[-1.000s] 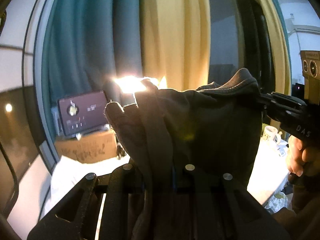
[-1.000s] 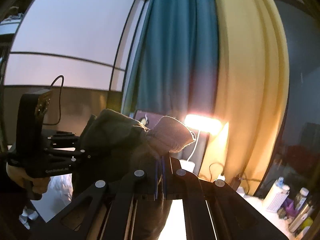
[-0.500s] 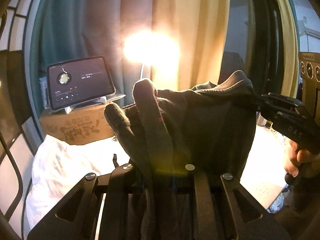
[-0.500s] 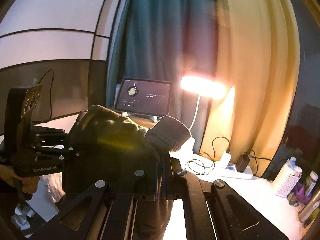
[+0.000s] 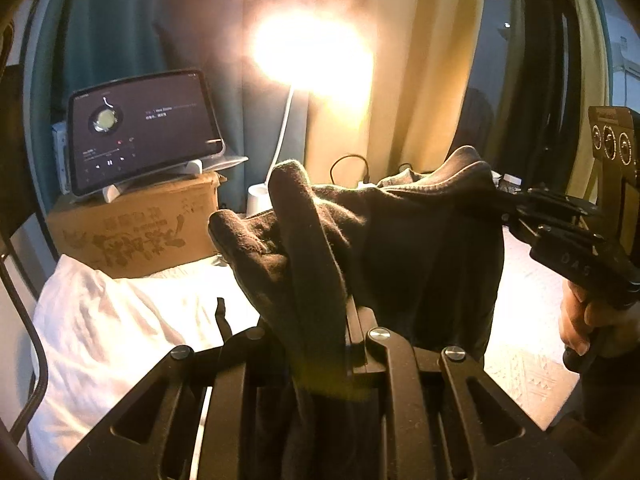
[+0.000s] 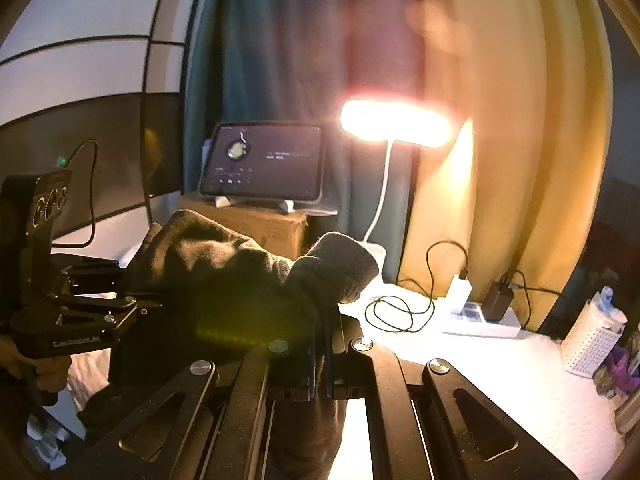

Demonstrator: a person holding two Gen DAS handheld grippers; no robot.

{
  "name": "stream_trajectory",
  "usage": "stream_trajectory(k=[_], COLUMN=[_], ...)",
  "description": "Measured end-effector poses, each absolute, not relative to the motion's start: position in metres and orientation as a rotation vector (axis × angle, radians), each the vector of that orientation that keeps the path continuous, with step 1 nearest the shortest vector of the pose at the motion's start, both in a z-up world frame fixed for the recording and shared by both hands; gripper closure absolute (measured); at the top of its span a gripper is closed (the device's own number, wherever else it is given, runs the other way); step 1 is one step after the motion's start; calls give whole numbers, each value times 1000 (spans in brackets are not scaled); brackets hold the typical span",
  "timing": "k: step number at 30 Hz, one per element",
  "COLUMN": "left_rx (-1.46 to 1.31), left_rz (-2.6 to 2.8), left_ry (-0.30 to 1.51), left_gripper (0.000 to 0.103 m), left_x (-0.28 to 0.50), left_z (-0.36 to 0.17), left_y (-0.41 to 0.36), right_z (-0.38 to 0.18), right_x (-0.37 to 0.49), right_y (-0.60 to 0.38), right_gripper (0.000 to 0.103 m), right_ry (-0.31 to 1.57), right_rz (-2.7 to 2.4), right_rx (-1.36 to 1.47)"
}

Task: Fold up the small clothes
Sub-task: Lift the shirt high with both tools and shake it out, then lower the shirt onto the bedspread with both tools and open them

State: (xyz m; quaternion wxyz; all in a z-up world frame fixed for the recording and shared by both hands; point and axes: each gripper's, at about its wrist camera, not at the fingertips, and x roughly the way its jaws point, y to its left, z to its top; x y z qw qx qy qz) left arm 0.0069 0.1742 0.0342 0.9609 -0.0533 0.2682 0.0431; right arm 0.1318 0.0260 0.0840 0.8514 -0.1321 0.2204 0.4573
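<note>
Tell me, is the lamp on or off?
On. The lamp glows so bright its head is a white-yellow blur, and light spills onto the curtain and the table below it.

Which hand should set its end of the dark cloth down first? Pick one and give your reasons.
Probably left. Both the left gripper and the right gripper are shut on the dark cloth, but white bedding lies right below the left one, so its drop looks shorter.

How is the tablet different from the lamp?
The tablet is dark and flat; the lamp glows bright. The tablet leans on a stand atop a cardboard box; the lamp rises on a thin white neck from the table. Both stand in front of the curtains.
</note>
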Motion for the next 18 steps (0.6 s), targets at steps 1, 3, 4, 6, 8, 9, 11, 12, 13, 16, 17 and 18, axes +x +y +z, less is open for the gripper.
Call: stream_trajectory(k=[1, 3, 4, 6, 8, 9, 11, 12, 13, 16, 17, 18], left_rx=[-110, -116, -117, -124, -133, -138, -147, -152, -159, -175, -183, -193], left_rz=[87, 86, 88, 90, 88, 89, 90, 90, 91, 98, 101, 104], left_ry=[547, 561, 568, 591, 609, 620, 638, 649, 662, 694, 707, 724], left_gripper=[87, 87, 87, 87, 87, 87, 87, 87, 87, 87, 87, 87], left_x=[9, 16, 21, 28, 35, 40, 46, 49, 53, 62, 66, 70], left_z=[33, 29, 26, 20, 15, 11, 5, 1, -3, -14, -19, -24], left_y=[176, 180, 182, 187, 191, 194, 199, 201, 204, 213, 216, 220], right_z=[81, 73, 70, 61, 51, 46, 36, 30, 25, 7, 1, -4], right_x=[136, 144, 148, 157, 166, 171, 181, 186, 191, 207, 213, 217], right_y=[28, 32, 34, 39, 43, 45, 50, 53, 56, 65, 68, 71], right_gripper=[100, 100, 100, 100, 100, 100, 100, 100, 100, 100, 100, 100], right_ry=[471, 486, 495, 517, 543, 557, 585, 600, 614, 660, 674, 686], right_rz=[962, 959, 956, 951, 951, 948, 945, 946, 945, 943, 940, 940], right_rx=[-278, -278, -279, -282, -283, -282, -280, -285, -290, -294, -296, -299])
